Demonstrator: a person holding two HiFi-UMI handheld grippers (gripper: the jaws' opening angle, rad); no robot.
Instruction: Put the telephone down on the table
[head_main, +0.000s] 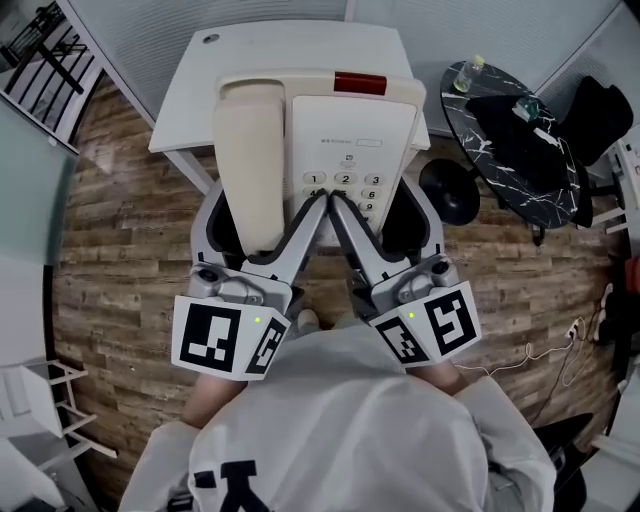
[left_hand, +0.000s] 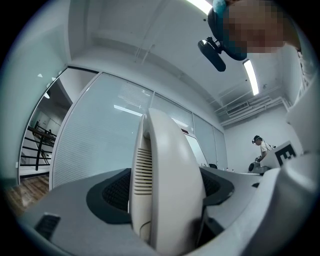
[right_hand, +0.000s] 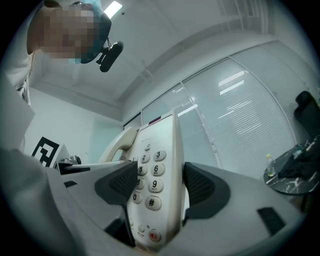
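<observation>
Railings (head_main: 45, 50) of a black stair stand at the far left of the head view, beside a wooden floor (head_main: 120, 220) that runs across the whole room. Next come the left tongs (head_main: 262, 215), marker cube toward the person, reaching forward and clamped on the cream handset (head_main: 250, 150) near its lower end. The left gripper view shows the left tongs (left_hand: 167, 187) with both dark ribbed pads pressed against the sides of the handset (left_hand: 165, 180), which stands up edge-on between them against a glass partition wall. The handset lies in its cradle on the left half of the telephone (head_main: 352, 130), a cream set with a red strip (head_main: 360, 83) along its top edge and a number keypad (head_main: 345, 185) low on its right half. The telephone is held up in the air by both tongs, and in the head view it covers the near part of the white table (head_main: 280, 50) below it. The right tongs (head_main: 382, 210) close on the telephone's right half, over the keypad. In the right gripper view the right tongs (right_hand: 157, 182) grip the telephone (right_hand: 157, 165) edge to edge, one pad on the key side by the 5 and 0, the other on the outer rim. Further right stands a round dark marble side table (head_main: 530, 200) carrying a small bottle (head_main: 470, 70) and a black garment (head_main: 510, 120). A white cable (head_main: 545, 355) trails on the floor at the far right.
</observation>
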